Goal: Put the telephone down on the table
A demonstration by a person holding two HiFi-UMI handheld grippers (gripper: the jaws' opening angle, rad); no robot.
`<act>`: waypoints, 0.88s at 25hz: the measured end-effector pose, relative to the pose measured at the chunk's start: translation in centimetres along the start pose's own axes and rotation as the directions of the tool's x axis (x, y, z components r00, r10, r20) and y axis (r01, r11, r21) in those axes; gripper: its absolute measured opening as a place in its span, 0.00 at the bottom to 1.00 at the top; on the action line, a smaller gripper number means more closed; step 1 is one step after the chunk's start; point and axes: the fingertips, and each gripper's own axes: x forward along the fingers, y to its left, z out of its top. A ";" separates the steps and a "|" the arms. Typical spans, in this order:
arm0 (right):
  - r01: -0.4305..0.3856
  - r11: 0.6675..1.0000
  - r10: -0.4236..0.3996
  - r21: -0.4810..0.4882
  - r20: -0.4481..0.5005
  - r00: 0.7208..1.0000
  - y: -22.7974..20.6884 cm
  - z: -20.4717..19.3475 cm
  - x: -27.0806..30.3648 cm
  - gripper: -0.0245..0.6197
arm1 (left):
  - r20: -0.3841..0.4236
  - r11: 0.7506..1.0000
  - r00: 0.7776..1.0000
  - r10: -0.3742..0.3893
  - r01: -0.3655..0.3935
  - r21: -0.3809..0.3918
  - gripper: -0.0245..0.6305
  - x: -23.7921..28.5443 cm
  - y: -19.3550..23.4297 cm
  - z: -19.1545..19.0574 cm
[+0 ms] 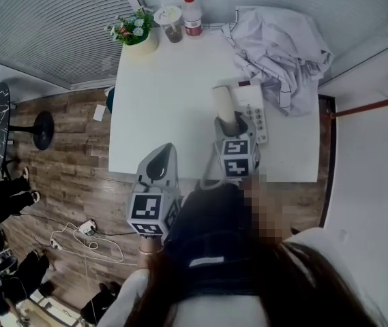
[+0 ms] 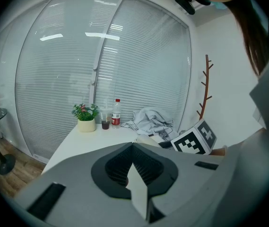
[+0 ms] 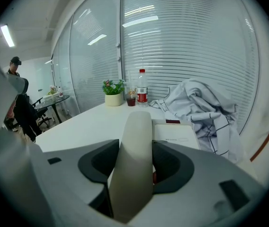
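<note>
Telephone's cream plastic handset [image 3: 134, 160] is sitting clamped in the right gripper [image 1: 233, 129], pointing 12 o'clock; left gripper [image 1: 159, 157] is hanging pinched shut, empty.

Along the far edge of the bench [image 1: 159, 107], from left to right and close together: potted plant [image 1: 136, 29], cup [image 1: 171, 19], bottle [image 1: 192, 12]. Right of the bottle, heaped over the far right corner, a garment [image 1: 282, 46]; in front of it the telephone base [image 1: 255, 111], with the handset [image 1: 224, 104] at its left side, clamped between the jaws of the right hand-held gripper [image 1: 229, 125]. Left of that, over the near edge, the left hand-held gripper [image 1: 159, 159], jaws together.
</note>
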 end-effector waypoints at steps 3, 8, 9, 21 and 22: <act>-0.017 1.000 0.017 -0.016 0.008 1.000 0.4 0.2 -0.2 0.38 | 0.008 1.000 1.000 0.007 -0.007 -0.003 0.03 -0.2 -0.2 0.0; -0.050 0.998 0.050 -0.046 0.011 0.999 1.3 0.5 -0.4 0.38 | 0.024 0.999 0.999 0.033 -0.032 -0.016 0.03 -0.9 -0.1 0.0; -0.057 0.997 0.058 -0.051 0.012 0.998 1.5 0.5 -0.5 0.38 | 0.026 0.999 0.999 0.040 -0.039 -0.020 0.03 -1.1 0.0 0.0; -0.163 0.978 0.166 -0.133 0.011 0.986 5.4 1.1 -0.2 0.38 | 0.046 0.988 0.988 0.144 -0.141 -0.067 0.03 -3.9 1.4 -0.7; -0.172 0.975 0.175 -0.140 0.010 0.985 5.7 1.1 -0.1 0.38 | 0.047 0.986 0.987 0.155 -0.151 -0.071 0.03 -4.1 1.5 -0.8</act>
